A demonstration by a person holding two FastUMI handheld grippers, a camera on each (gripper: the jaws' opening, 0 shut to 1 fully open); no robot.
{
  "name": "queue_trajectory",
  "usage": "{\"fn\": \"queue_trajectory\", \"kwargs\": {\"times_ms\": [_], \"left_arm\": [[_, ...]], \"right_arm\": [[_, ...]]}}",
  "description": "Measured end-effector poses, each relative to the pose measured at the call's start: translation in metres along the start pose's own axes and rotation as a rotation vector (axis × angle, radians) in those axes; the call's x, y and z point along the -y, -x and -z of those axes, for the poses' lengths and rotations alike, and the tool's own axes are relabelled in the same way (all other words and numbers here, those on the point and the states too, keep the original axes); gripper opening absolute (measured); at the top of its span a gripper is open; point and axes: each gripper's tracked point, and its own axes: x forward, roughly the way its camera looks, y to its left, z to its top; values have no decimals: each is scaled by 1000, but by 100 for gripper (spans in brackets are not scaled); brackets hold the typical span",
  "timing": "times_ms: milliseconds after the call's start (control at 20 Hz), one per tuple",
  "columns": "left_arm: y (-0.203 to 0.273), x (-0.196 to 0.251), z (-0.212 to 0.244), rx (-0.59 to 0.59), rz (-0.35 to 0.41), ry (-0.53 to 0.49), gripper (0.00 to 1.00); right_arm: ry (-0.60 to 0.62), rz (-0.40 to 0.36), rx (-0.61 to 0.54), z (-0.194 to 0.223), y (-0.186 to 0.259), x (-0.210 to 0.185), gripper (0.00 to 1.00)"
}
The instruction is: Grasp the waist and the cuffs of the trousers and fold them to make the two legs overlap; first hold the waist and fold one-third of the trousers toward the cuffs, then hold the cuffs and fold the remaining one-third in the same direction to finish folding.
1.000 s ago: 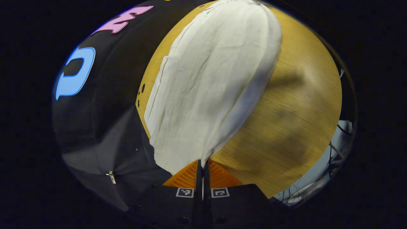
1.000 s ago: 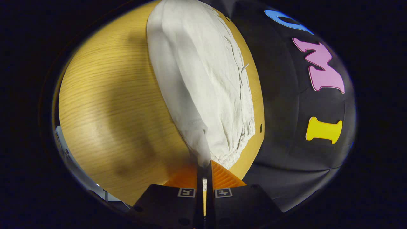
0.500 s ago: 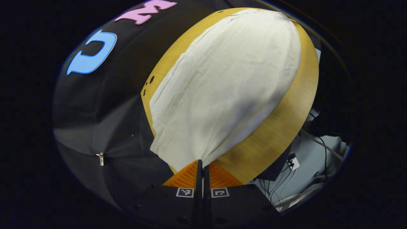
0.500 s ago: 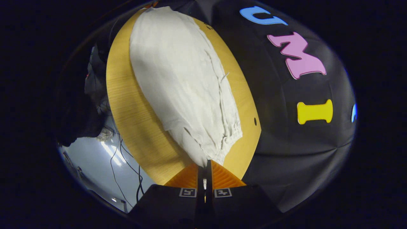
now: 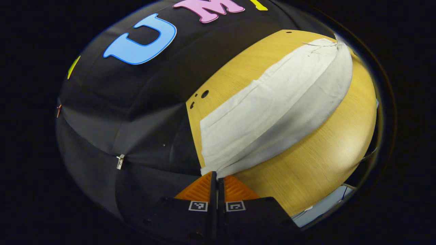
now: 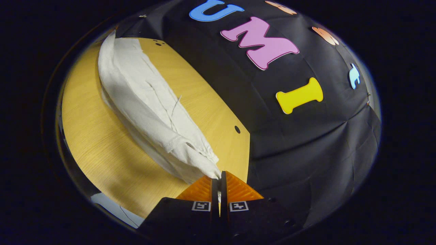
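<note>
The off-white, thin woven cloth trousers [image 5: 272, 109] lie in a long band along the far side of the yellow wood-grain bench [image 5: 327, 160], close to the booth's black cloth wall [image 5: 143, 102]. One long edge rests flat on the wood; the near edge is lifted into a soft ridge that runs from one gripper to the other, so the legs look partly doubled over each other lengthwise.

In the left gripper view the left gripper [image 5: 216, 178] has its jaws clenched on the plain end of the band, cloth running straight out from between them. In the right gripper view the right gripper [image 6: 219, 177] has its jaws clenched on the gathered, puckered end of the trousers [image 6: 150, 109], where a loose drawstring [image 6: 175, 103] trails across the fabric. That end reads as the waist, though the gathering could belong to a cuff.

The cloth looks light, limp and creased, and sags between the two holds. It should drape and slide easily over the smooth bench [image 6: 102, 149] rather than keep any shape, so both ends likely need lowering together to keep the edges matched. The hemmed and gathered ends are the thickest, firmest places to pinch; a hold on a single layer mid-leg would probably let the lower layer slip away.
</note>
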Motion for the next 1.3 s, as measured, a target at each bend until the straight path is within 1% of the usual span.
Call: {"fn": "queue_trajectory", "kwargs": {"times_ms": [100, 250, 500, 550, 600, 650, 800, 900, 1100, 1200, 1300], "left_arm": [[-16, -11, -17, 0, -3, 12, 5], [-49, -19, -37, -25, 24, -14, 5], [-105, -16, -51, -105, 80, -133, 5], [-116, -13, -53, -122, 94, -147, 2], [-126, -11, -53, -143, 107, -160, 5], [-136, -9, -54, -160, 116, -173, 5], [-159, -12, -50, -210, 110, -200, 5], [-168, -15, -41, -245, 100, -200, 5], [-178, -2, -27, -280, 126, -171, 5], [-179, 6, -18, -314, 158, -168, 5], [-181, 2, -18, -304, 151, -169, 6]], "right_arm": [[-25, 11, 8, -14, -17, 7, 5], [-42, -21, -17, -20, -52, 7, 5], [-10, -100, -88, -11, -103, -12, 5], [3, -118, -99, -8, -111, -18, 5], [17, -134, -115, -4, -119, -23, 5], [28, -146, -129, 0, -125, -27, 5], [37, -167, -165, 11, -141, -32, 5], [39, -175, -184, 14, -153, -35, 5], [69, -202, -228, 18, -169, -45, 6], [88, -193, -237, 19, -174, -48, 7], [105, -187, -242, 20, -174, -51, 11]]}}
